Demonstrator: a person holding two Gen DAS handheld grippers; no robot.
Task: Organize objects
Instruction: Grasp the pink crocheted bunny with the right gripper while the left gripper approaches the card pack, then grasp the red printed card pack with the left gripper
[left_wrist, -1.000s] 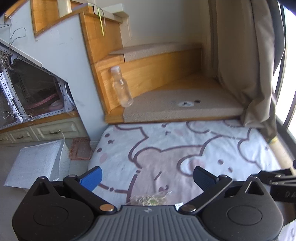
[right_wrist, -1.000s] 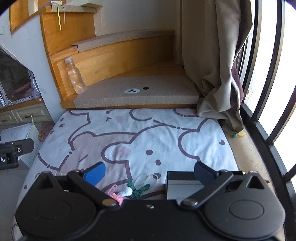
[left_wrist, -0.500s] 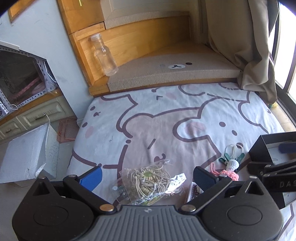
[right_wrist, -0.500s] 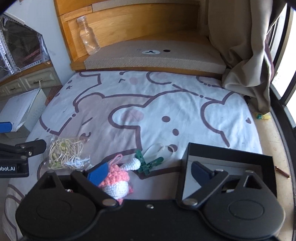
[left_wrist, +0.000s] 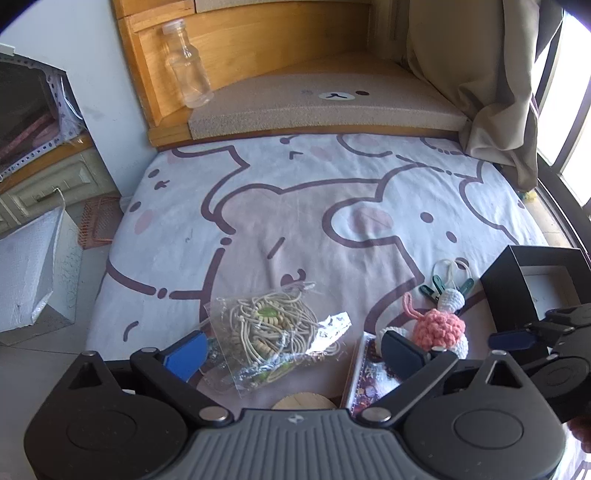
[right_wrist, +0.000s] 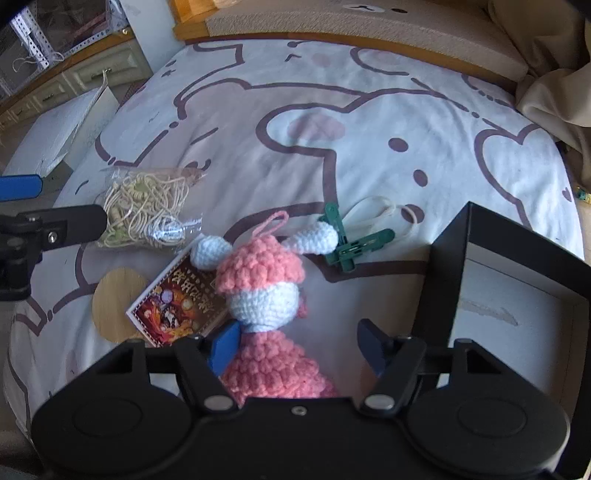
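On the bear-print bedsheet (left_wrist: 295, 229) lie a clear bag of beige cord (left_wrist: 273, 328) (right_wrist: 144, 206), a pink and white crochet doll (right_wrist: 266, 291) (left_wrist: 439, 325), a colourful card box (right_wrist: 177, 302) (left_wrist: 369, 376), a round wooden disc (right_wrist: 114, 299), green clips (right_wrist: 351, 243) and an open black box (right_wrist: 517, 295) (left_wrist: 535, 280). My left gripper (left_wrist: 291, 350) is open, its fingers on either side of the cord bag. My right gripper (right_wrist: 299, 343) is open just above the doll, with the doll's body between its fingers.
A glass bottle (left_wrist: 186, 70) stands on the wooden step beyond the bed. A beige curtain (left_wrist: 480, 74) hangs at the right by the window. A white padded box (left_wrist: 26, 269) sits on the floor to the left.
Both grippers have tipped down and moved closer to the bed. The cord bag now lies between my left fingers and the doll between my right fingers.
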